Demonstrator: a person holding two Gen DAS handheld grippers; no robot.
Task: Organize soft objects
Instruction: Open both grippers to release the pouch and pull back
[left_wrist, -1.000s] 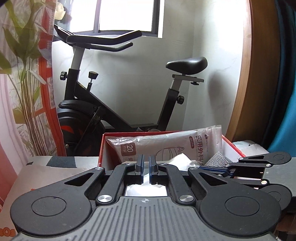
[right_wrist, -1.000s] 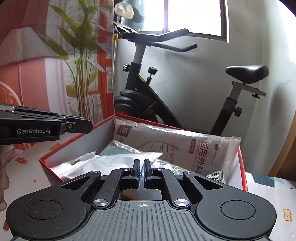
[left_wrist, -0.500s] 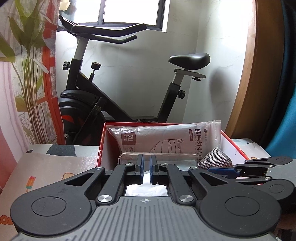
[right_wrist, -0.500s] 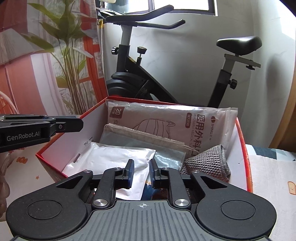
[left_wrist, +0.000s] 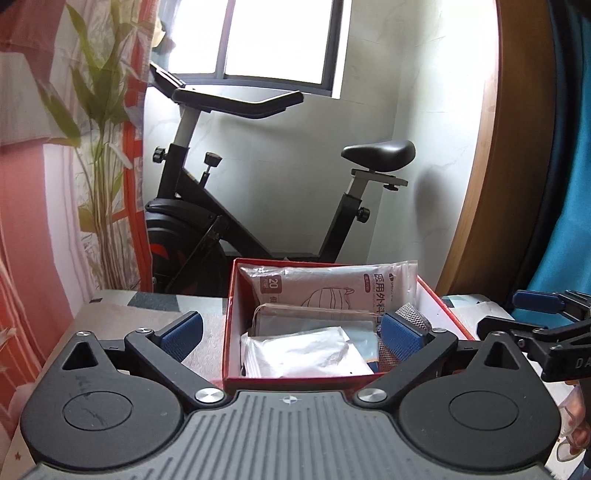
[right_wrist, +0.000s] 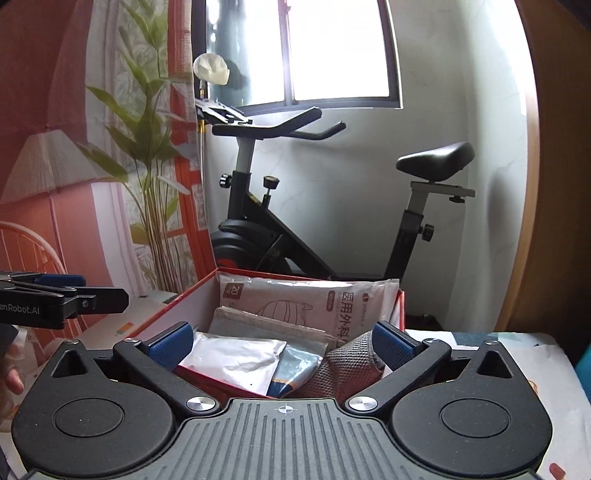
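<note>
Crinkly foil pouch (right_wrist: 236, 360), knitted grey cloth (right_wrist: 349, 363), red box (right_wrist: 177, 308)

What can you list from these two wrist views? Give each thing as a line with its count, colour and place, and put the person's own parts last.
Box: one, red with white inside, on the table, open.
Mask pack: one, pale with printed text, leaning on the box's far wall.
Clear packet: one, greyish, lying in front of the mask pack.
Silver pouch: one, white-silver, at the near side of the box.
Knitted cloth: one, grey, in the box's right near corner.
Exercise bike: one, black, behind the box by the wall.
Window: one, dark frame, above the bike.
Curtain: one, printed with plants, left.
Left gripper: black, blue pads, jaws opening, nothing between them.
Right gripper: same, jaws opening, empty.
</note>
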